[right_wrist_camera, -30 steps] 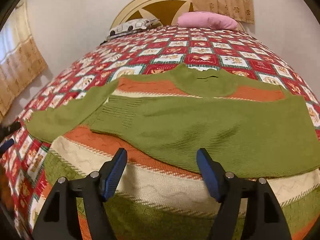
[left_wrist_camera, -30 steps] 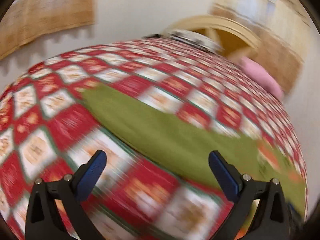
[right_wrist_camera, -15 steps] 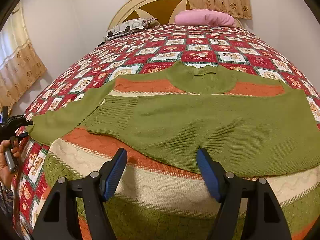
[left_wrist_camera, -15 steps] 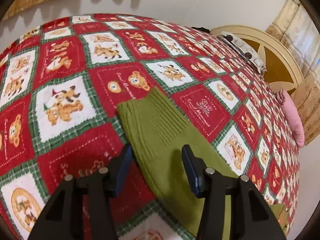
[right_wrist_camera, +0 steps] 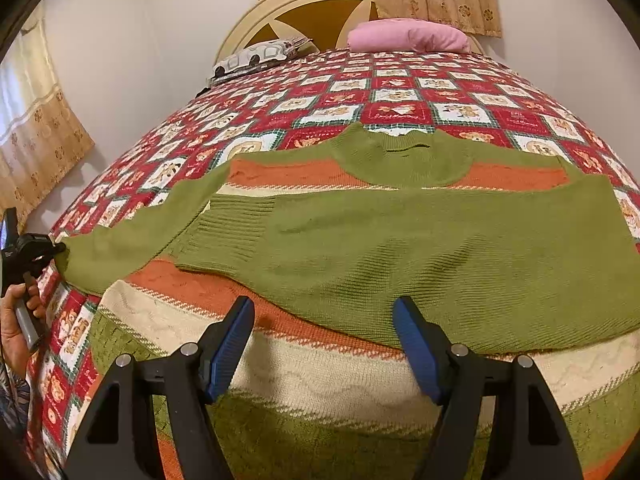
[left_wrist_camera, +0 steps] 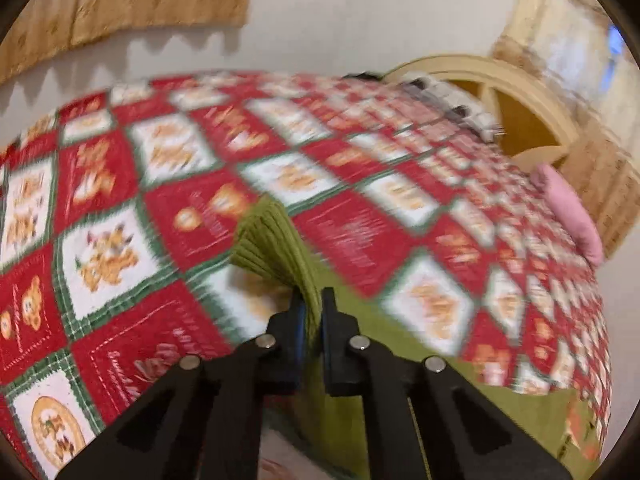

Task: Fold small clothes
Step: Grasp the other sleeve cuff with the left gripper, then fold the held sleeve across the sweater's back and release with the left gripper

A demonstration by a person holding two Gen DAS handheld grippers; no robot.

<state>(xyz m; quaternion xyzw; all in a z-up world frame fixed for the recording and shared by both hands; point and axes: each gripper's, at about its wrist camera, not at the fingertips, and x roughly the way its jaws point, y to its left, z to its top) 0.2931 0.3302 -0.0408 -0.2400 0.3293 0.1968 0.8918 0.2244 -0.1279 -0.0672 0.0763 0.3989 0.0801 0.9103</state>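
- The quilt [right_wrist_camera: 404, 110], red and white checks with bears, covered the whole bed and ran far ahead of both my claws to the headboard [right_wrist_camera: 304, 8].
- The sweater [right_wrist_camera: 400, 248], green with orange and cream bands, lay flat on the quilt right under and ahead of my right claw, its neck on the far side.
- One green sleeve [right_wrist_camera: 460, 248] was folded across the body, just beyond my right fingertips; its ribbed end lay ahead and to the left.
- The other sleeve [right_wrist_camera: 132, 232] stretched out far to the left of my right claw, its end raised off the quilt.
- A pink pillow [right_wrist_camera: 408, 36] and a patterned one [right_wrist_camera: 256, 56] sat at the headboard, well ahead of the right claw.
- My right claw [right_wrist_camera: 322, 344] hung over the cream band with its jaws wide and nothing between them.
- My left claw [left_wrist_camera: 312, 312] had just been closing and was pinched tight on the cuff [left_wrist_camera: 268, 240], which stood up just ahead of the fingertips; that view was blurred.
- My left hand [right_wrist_camera: 18, 320] gripped that claw's handle, at the far left of the right claw's view.
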